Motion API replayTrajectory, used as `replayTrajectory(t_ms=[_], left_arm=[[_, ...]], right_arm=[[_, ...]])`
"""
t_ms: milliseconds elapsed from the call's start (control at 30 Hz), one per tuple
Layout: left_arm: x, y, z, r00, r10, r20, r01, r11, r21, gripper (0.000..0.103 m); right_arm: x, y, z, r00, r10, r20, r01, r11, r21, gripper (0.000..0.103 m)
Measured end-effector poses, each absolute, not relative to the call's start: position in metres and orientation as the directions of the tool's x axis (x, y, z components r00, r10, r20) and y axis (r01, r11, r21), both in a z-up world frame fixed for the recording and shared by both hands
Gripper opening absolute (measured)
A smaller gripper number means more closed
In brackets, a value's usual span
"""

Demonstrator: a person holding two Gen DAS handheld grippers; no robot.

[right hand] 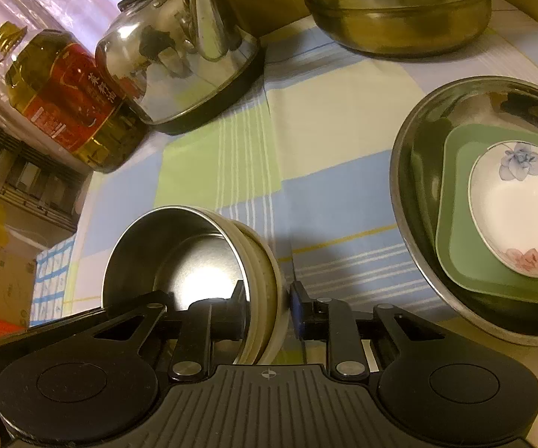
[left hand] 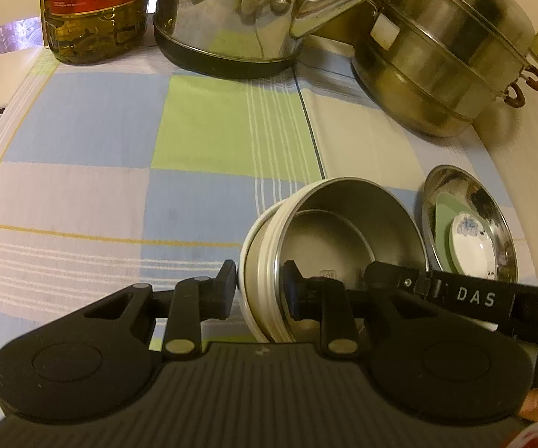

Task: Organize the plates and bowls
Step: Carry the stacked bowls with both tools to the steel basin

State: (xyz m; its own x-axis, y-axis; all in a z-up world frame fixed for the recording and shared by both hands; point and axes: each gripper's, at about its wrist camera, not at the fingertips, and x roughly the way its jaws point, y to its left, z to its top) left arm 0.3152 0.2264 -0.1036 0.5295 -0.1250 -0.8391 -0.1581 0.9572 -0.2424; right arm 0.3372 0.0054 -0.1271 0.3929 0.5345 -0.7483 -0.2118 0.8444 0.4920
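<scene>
Both sets of fingers are pinching the steel bowl [left hand: 343, 239]: left fingers [left hand: 259, 291] clamping 1 side of its wall, right fingers [right hand: 267, 310] the opposite side. I'm holding it tilted over the desk [left hand: 119, 186], likely to nest it into the steel basin [right hand: 455, 119] beside it, stacked with a green plate [right hand: 455, 254] and a flowered dish [right hand: 515, 209].

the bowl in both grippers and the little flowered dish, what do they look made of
Bowl: brushed steel inside, going by its dull grey sheen, with a cream ribbed outer shell, probably plastic.
Flowered dish: looks like glazed ceramic, glossy white with printed blue and pink flowers and a sharp highlight.
</scene>
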Motion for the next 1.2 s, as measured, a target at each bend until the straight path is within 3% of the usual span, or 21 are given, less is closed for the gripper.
replayTrajectory(t_ms=[567,1200], left_arm=[[0.271,0.194,-0.092,0.506,-0.164,-0.847,-0.114,0.960,-0.254,0.024],[0.235,0.078,-0.098,0.442,-0.282,-0.852,0.057,0.956,-0.287,0.024]], right_arm=[[0.292,-0.030,-0.115,0.383,0.510,-0.770,-0.179,0.859,0.480,0.023],[0.228,-0.151,-0.116,0.428,0.409,-0.806,-0.012,0.894,0.447,0.023]])
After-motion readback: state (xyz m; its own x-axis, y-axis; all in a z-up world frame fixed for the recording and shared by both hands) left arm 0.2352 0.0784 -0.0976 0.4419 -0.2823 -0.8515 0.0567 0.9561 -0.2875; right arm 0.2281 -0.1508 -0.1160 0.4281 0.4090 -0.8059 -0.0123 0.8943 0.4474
